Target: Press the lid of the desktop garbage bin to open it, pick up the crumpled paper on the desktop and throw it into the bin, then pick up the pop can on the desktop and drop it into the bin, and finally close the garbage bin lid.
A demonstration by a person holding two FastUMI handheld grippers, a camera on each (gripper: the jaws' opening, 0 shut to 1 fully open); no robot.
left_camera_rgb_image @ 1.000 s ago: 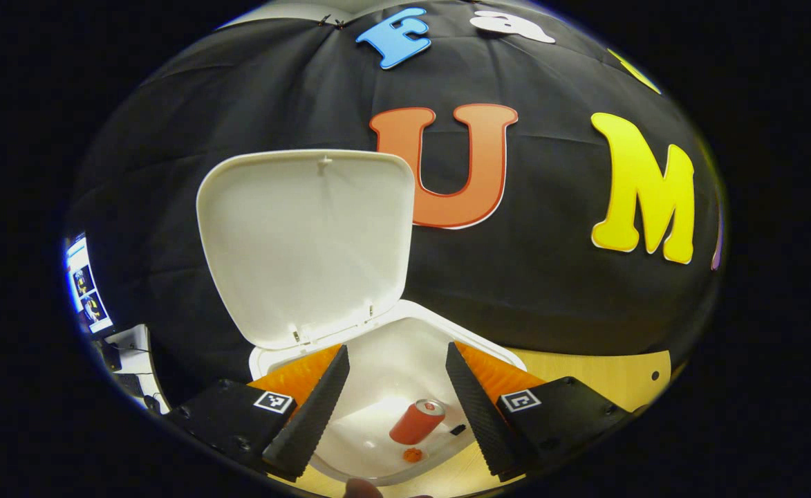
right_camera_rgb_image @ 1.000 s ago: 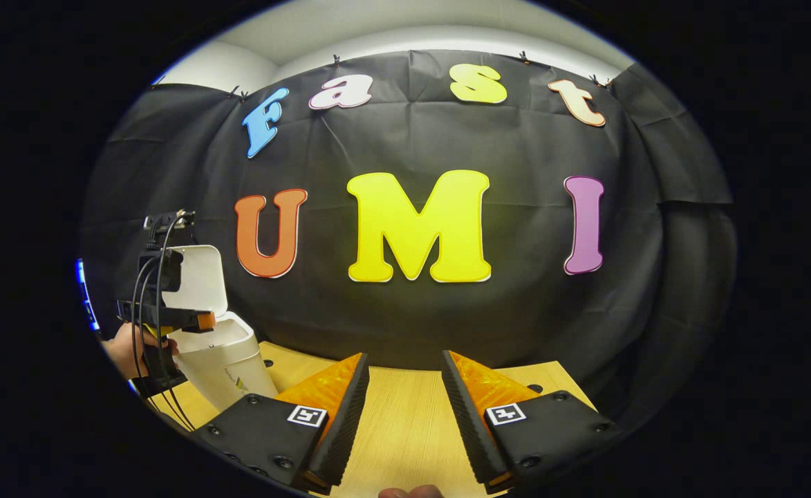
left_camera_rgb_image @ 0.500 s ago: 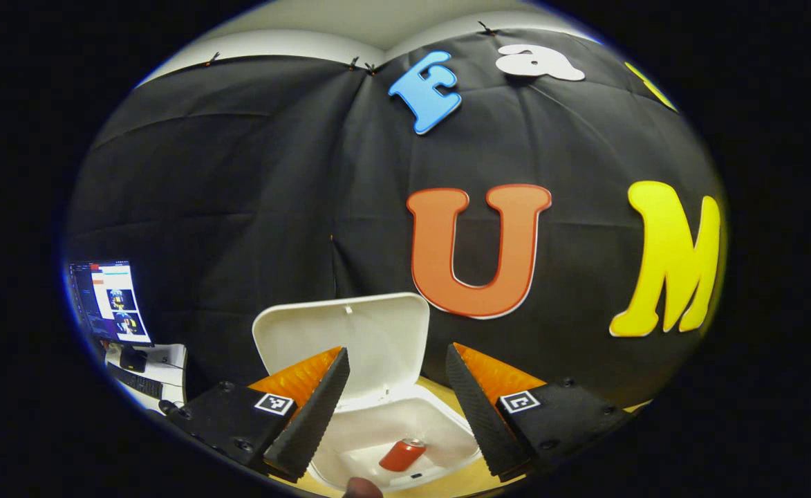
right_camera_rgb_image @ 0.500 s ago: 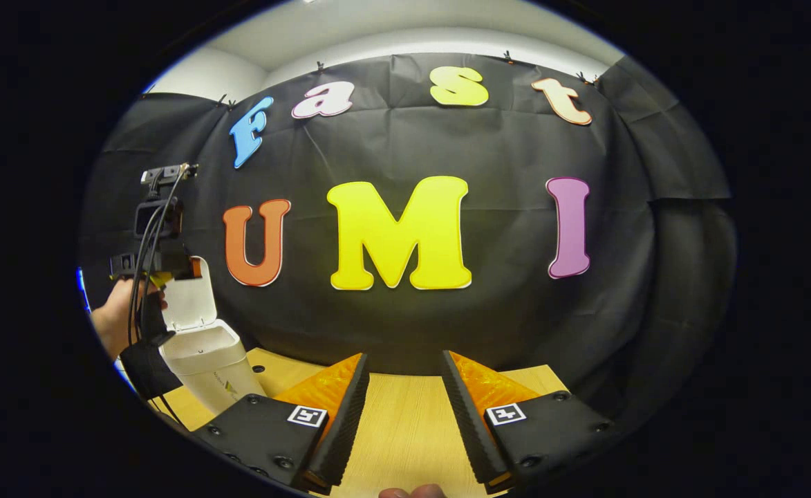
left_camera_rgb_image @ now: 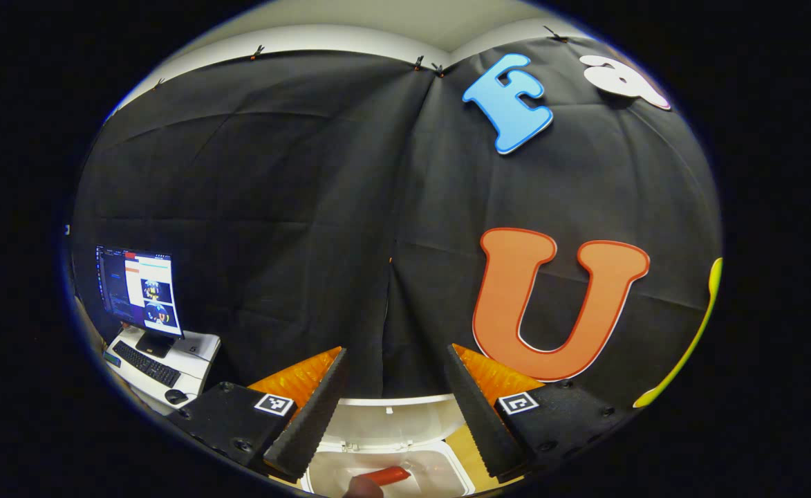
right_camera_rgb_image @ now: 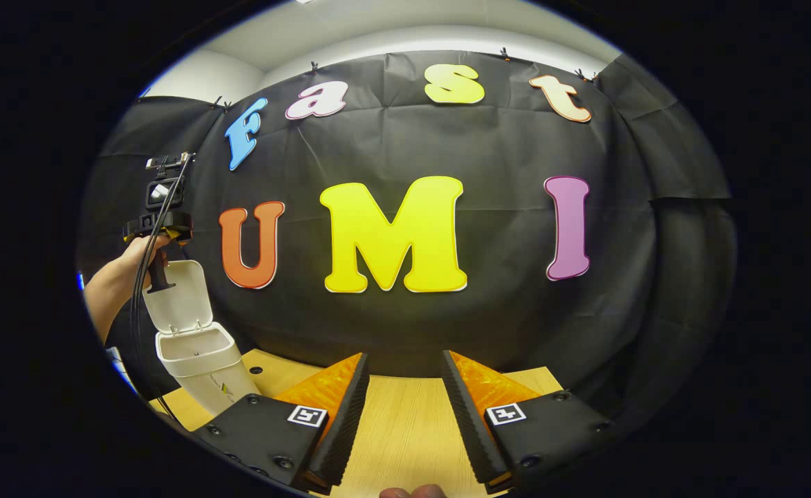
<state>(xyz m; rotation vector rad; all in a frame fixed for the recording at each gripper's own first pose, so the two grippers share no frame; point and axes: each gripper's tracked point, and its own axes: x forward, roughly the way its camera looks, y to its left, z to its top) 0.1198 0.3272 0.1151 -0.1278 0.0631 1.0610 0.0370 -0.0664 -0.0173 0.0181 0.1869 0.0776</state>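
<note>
In the left gripper view, my left gripper (left_camera_rgb_image: 395, 360) is open, with nothing between its fingers. It hangs high above the white bin (left_camera_rgb_image: 446, 467). The raised lid (left_camera_rgb_image: 391, 418) stands just below the fingers, and a red pop can (left_camera_rgb_image: 388, 475) lies inside the bin. In the right gripper view, the bin (right_camera_rgb_image: 201, 363) stands at the table's left end with its lid (right_camera_rgb_image: 177, 301) up. A hand (right_camera_rgb_image: 135, 252) holds the left gripper (right_camera_rgb_image: 163, 225) above the lid. My right gripper (right_camera_rgb_image: 404, 360) is open over the wooden table (right_camera_rgb_image: 405, 429) and holds nothing.
A monitor (left_camera_rgb_image: 139, 290) and keyboard (left_camera_rgb_image: 142, 363) sit on a white stand beyond the booth's left side. The black cloth wall (right_camera_rgb_image: 412, 318) closes off the back of the table. The table has small holes near the bin (right_camera_rgb_image: 252, 370).
The left gripper has risen well above the bin and turned a little left, so the bin and can have dropped to the bottom of its view. The right gripper has barely moved.
</note>
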